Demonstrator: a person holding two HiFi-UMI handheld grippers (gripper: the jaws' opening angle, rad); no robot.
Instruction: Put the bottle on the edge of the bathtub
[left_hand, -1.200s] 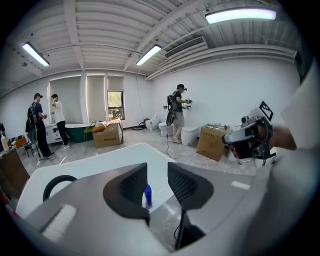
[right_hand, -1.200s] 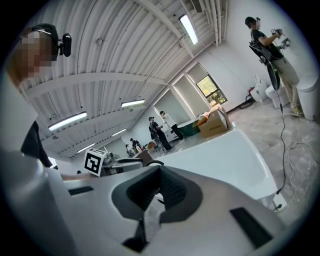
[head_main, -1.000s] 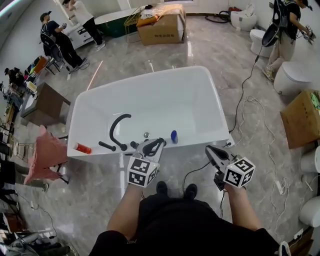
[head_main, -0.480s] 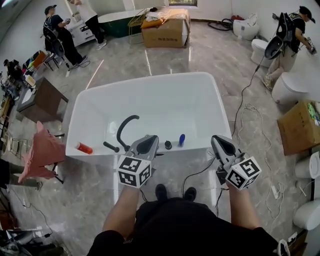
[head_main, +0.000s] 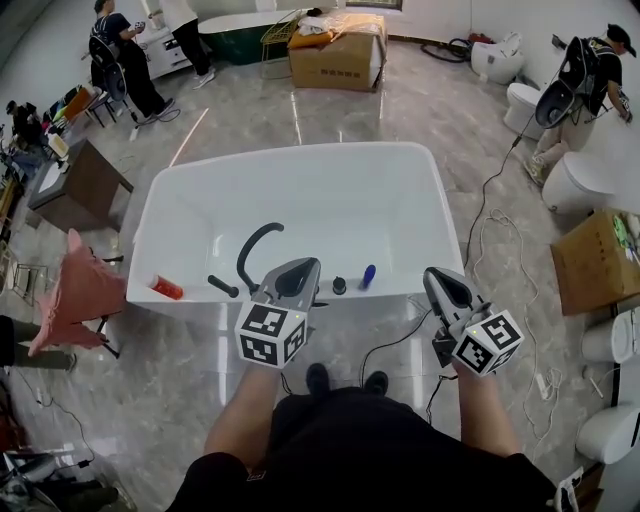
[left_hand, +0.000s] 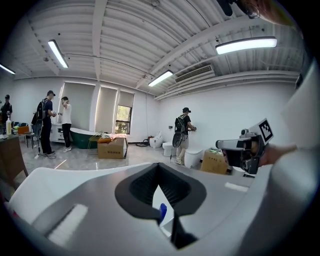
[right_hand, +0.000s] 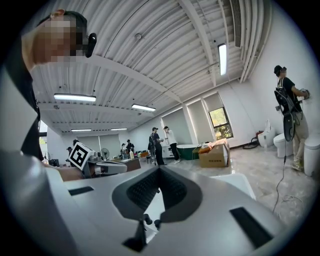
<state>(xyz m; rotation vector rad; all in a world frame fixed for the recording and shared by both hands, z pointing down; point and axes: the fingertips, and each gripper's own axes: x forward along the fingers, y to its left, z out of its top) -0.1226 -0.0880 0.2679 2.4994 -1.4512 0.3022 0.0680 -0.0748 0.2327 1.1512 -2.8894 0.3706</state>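
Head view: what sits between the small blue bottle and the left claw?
A small round black knob at the white bathtub's near edge, between the small blue bottle and the shut left claw. The head view shows it.

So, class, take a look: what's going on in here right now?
A person stands at the near side of a white bathtub, a gripper in each hand. The left gripper and the right gripper are both shut and empty, held just short of the tub. A blue bottle sits at the tub's near edge between them, so the placing looks done. Other people work further back.
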